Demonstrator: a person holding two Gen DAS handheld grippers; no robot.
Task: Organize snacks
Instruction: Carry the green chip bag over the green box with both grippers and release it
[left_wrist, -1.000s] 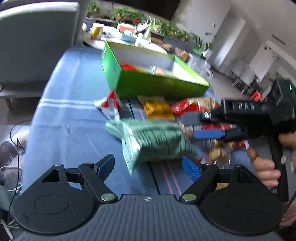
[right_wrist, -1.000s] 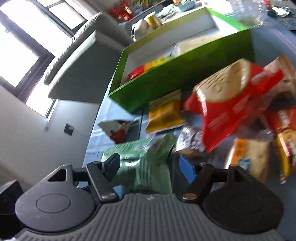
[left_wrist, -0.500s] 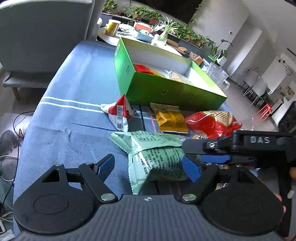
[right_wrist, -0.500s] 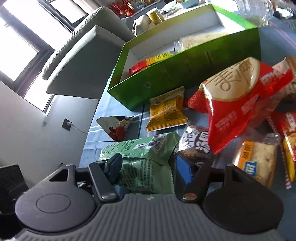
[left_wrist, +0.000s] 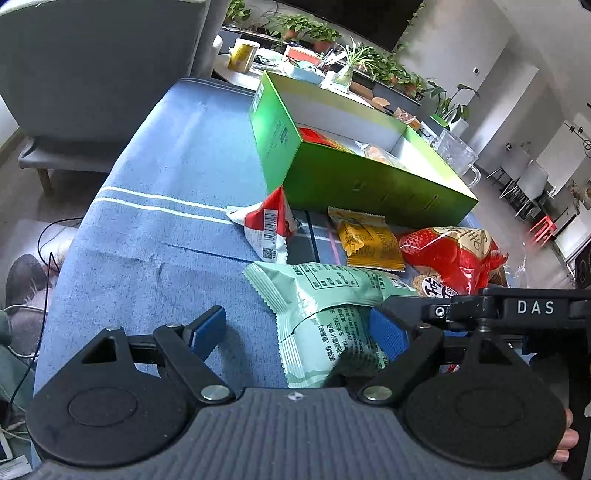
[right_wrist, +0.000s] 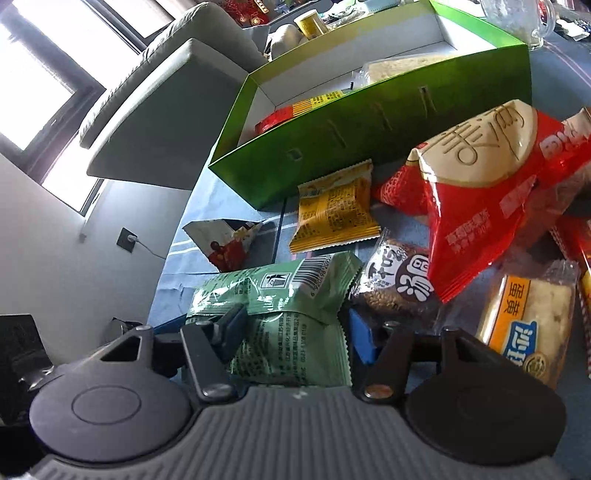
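While several packets already lie in the green box (left_wrist: 332, 177) at the counter's far edge, most snacks remain loose. Right tool (right_wrist: 291, 328) is closing on the pale green packet (right_wrist: 288, 314), near the counter's middle, long axis pointing toward the box. Left tool (left_wrist: 295, 332) is opening, pads clear of the packet.

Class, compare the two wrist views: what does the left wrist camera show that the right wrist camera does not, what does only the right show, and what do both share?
Only the left wrist view: the right gripper from outside and potted plants.

Only the right wrist view: a bright window, a wall socket, and an orange-labelled clear packet.

Both: the green box, the yellow packet, the red bag, and the pale green packet between the right gripper's closing fingers.
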